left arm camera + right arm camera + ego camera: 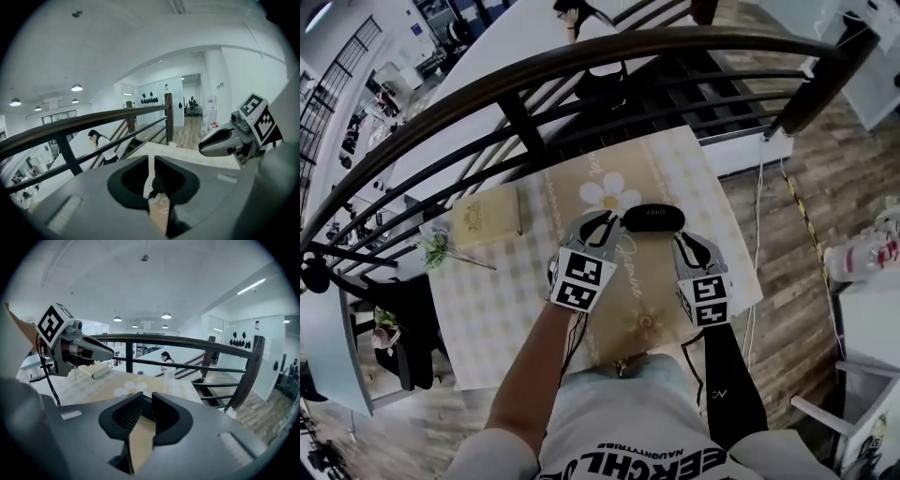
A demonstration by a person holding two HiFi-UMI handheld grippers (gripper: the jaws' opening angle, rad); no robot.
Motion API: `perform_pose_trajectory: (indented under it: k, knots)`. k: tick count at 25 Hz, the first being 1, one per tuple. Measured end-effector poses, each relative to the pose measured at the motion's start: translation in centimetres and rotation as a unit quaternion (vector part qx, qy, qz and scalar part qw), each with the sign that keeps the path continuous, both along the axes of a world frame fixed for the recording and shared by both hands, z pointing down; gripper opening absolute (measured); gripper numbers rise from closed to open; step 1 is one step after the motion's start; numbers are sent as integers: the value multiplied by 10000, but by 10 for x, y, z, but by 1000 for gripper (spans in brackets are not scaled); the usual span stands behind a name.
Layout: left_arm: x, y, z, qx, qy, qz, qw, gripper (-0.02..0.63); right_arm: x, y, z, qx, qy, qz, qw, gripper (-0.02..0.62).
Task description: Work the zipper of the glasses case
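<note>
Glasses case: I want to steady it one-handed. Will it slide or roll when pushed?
The glasses case looks smooth and rounded, so probably slippery. Lying low on the tablecloth, it likely slides rather than rolls.

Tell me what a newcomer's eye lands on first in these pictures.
First come the left gripper and right gripper with their black-and-white marker cubes, held over a pale checked tablecloth with jaws slightly apart and empty. Just beyond their tips the black glasses case lies beside a printed daisy. Behind, a dark curved railing sweeps across the top of the head view.
</note>
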State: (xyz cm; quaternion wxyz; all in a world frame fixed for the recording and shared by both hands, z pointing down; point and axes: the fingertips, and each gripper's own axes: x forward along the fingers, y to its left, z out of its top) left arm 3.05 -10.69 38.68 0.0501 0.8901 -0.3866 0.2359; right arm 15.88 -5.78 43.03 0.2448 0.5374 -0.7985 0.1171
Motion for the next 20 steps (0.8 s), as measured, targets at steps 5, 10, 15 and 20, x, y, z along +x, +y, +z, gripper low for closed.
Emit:
perform_pose_trajectory:
  k: [5, 10, 15, 20]
  knots:
    - [-19, 28, -57, 457, 467, -70, 9978, 144, -22, 24, -53, 453, 26, 134, 9989, 92]
    - [-32, 49, -104, 874, 928, -65, 9918, 144, -32, 46, -99, 941, 19, 302, 9951, 97]
    - [-38, 73, -137, 1175, 1213, 25, 9856, 144, -38, 65, -132, 1305, -29, 436, 9905, 101]
    - [-38, 94, -157, 1405, 1434, 81, 9796, 150, -37, 81, -159, 1667, -198, 515, 9845, 109]
